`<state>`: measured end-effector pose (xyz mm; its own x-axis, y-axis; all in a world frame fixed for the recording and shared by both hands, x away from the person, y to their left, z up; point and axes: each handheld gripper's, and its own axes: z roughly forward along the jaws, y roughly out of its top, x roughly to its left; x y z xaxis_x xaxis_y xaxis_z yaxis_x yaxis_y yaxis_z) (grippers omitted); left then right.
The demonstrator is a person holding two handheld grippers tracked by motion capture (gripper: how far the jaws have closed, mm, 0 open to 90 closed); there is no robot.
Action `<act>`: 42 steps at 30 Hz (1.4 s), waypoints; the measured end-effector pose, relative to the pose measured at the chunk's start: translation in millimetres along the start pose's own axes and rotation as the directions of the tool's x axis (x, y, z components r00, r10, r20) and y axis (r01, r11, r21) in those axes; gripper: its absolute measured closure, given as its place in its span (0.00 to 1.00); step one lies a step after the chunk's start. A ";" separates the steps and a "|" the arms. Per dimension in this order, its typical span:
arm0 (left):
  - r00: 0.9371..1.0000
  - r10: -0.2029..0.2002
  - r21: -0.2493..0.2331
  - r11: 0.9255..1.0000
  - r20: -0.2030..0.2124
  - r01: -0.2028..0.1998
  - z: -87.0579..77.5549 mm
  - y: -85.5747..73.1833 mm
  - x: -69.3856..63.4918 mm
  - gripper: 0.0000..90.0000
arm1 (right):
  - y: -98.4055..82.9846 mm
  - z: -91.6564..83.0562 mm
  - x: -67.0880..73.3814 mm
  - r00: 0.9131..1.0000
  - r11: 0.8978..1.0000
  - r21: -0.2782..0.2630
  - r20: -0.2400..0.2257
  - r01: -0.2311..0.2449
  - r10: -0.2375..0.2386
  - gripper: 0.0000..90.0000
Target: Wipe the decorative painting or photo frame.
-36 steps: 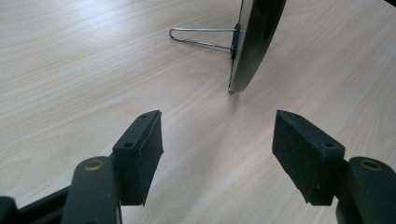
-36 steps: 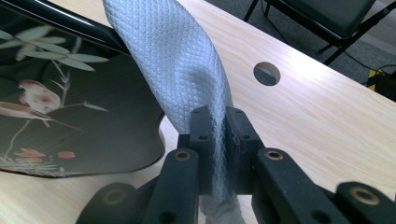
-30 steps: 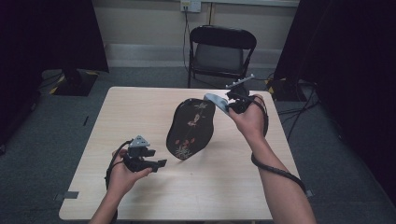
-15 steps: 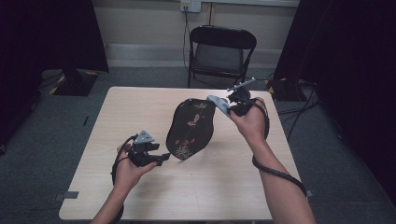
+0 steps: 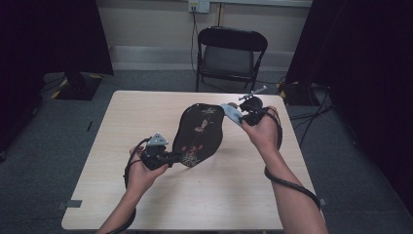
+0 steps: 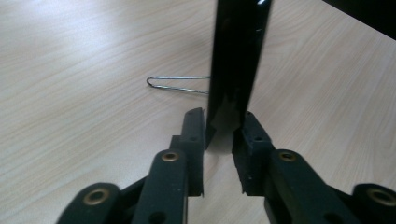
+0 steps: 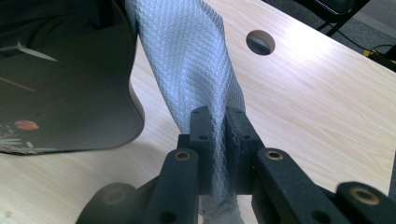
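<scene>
Since the earlier frame, the left gripper (image 5: 171,157) had moved in to the black tray's (image 5: 199,132) near edge, and its jaws had just closed, pinching that edge between them. The tray stood tilted above the table (image 5: 122,122). At the tray's far end, the right gripper (image 5: 242,118) was clenched on a pale blue cloth (image 7: 187,56).

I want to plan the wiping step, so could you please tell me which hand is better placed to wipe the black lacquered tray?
Probably the right: the right gripper is shut on the light blue waffle-weave cloth against the black flower-painted tray. The left gripper has just closed on the tray's edge, steadying it.
</scene>
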<state>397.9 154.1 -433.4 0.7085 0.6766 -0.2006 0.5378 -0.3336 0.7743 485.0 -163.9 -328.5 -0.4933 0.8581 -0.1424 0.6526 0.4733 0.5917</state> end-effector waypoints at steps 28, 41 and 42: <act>1.000 0.006 0.011 1.000 0.015 -0.006 -1.7 -0.6 -0.7 0.87 | -17.8 21.5 10.8 1.000 0.999 0.037 -0.018 0.005 -0.004 0.92; 1.000 0.012 0.018 1.000 0.018 -0.013 -2.0 0.0 -0.4 0.87 | 10.3 -15.8 7.5 1.000 0.998 -0.063 0.004 0.027 -0.027 0.92; 1.000 0.011 0.015 1.000 0.015 -0.011 -1.7 -0.2 -0.3 0.87 | 10.2 -14.6 9.5 1.000 0.998 -0.061 0.000 0.031 -0.031 0.92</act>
<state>396.8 155.0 -432.5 0.7212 0.6627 -0.2015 0.5366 -0.3506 0.7675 478.5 -153.9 -312.2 -0.5132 0.8430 -0.1609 0.6010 0.4868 0.6339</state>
